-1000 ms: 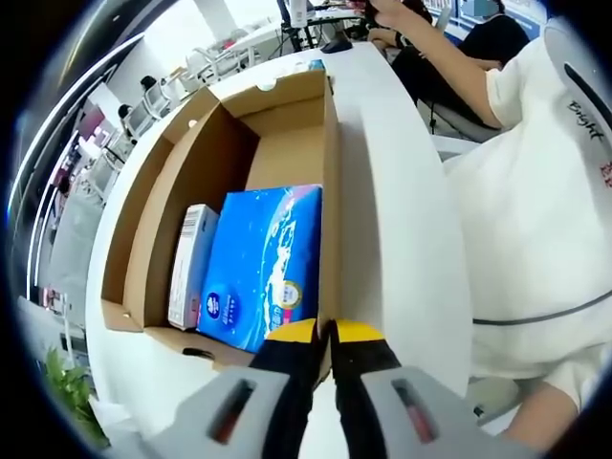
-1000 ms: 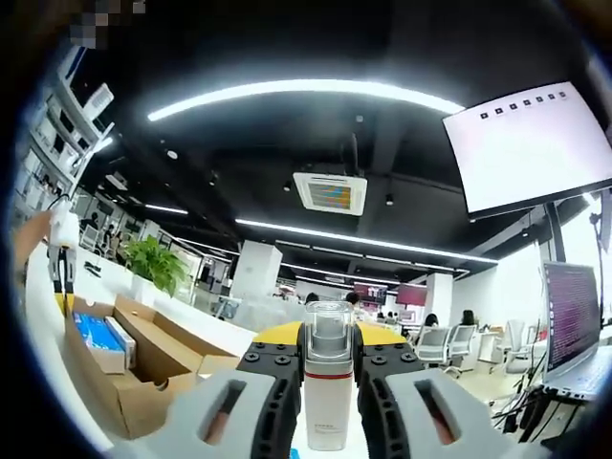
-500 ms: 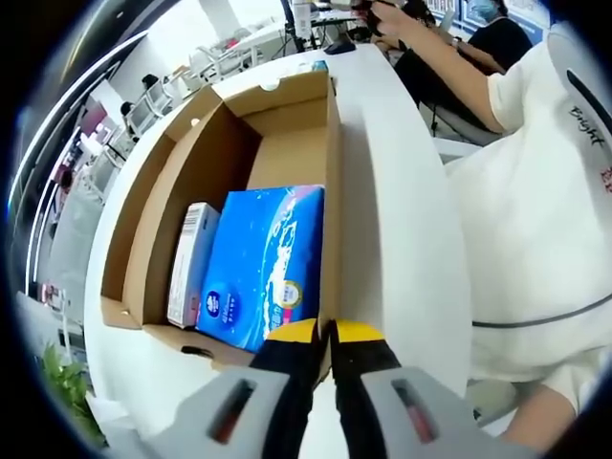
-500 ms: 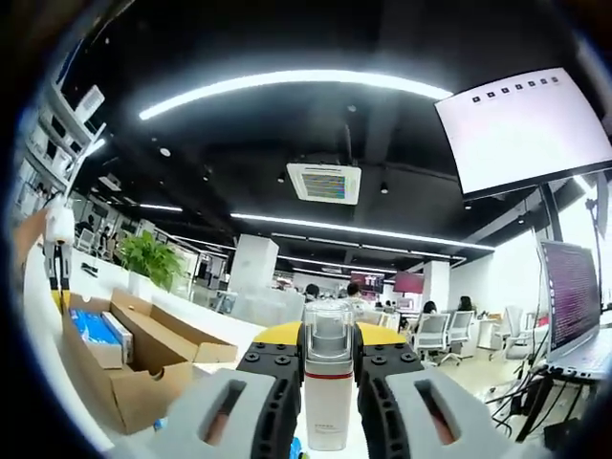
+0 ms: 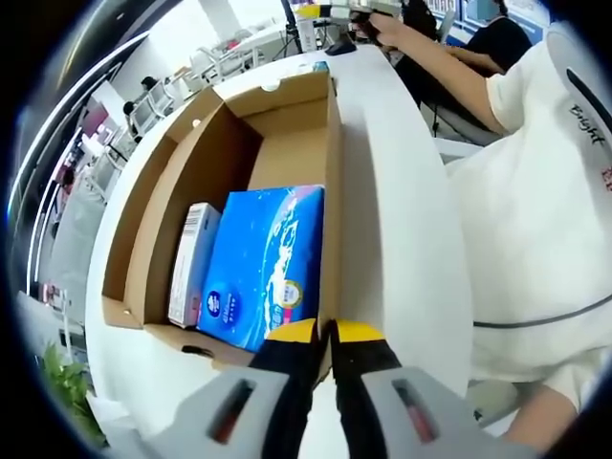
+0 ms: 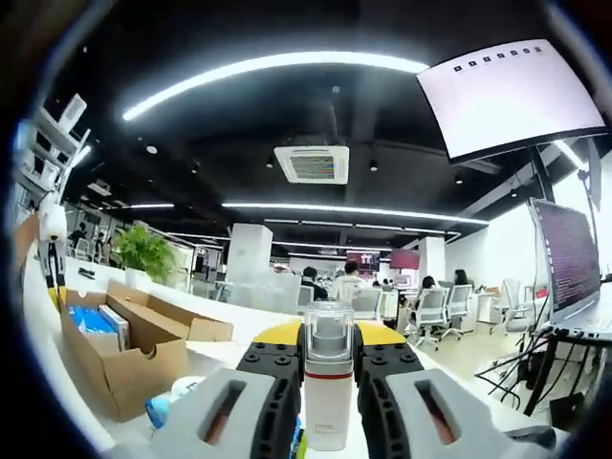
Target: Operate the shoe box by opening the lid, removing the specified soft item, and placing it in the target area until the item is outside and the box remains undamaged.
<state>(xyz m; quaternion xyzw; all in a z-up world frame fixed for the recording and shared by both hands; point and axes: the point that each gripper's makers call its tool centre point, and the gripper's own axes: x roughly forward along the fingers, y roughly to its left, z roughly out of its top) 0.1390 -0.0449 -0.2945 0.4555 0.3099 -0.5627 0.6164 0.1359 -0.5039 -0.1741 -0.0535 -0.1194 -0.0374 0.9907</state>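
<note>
The open cardboard shoe box (image 5: 229, 143) lies on a white table (image 5: 402, 239). Inside it are a blue soft tissue pack (image 5: 263, 263) and a slim white carton (image 5: 189, 263) beside it. My left gripper (image 5: 326, 333) is shut on the box's near right wall, at the corner. My right gripper (image 6: 328, 349) is shut on an upright white bottle (image 6: 328, 392) with a clear cap and a red band, held well above the table. From the right gripper view the box (image 6: 124, 368) sits at the lower left, with the left gripper (image 6: 54, 287) at its far end.
A person in a white shirt (image 5: 545, 191) stands close along the table's right side. A small blue-and-white round container (image 6: 177, 402) lies on the table near the box. A potted plant (image 6: 143, 253), office chairs and a laptop (image 6: 569, 268) are farther off.
The right gripper view has tipped downward with the bottle still gripped, so more table and floor show. In the left gripper view the box and my grip on it are unchanged.
</note>
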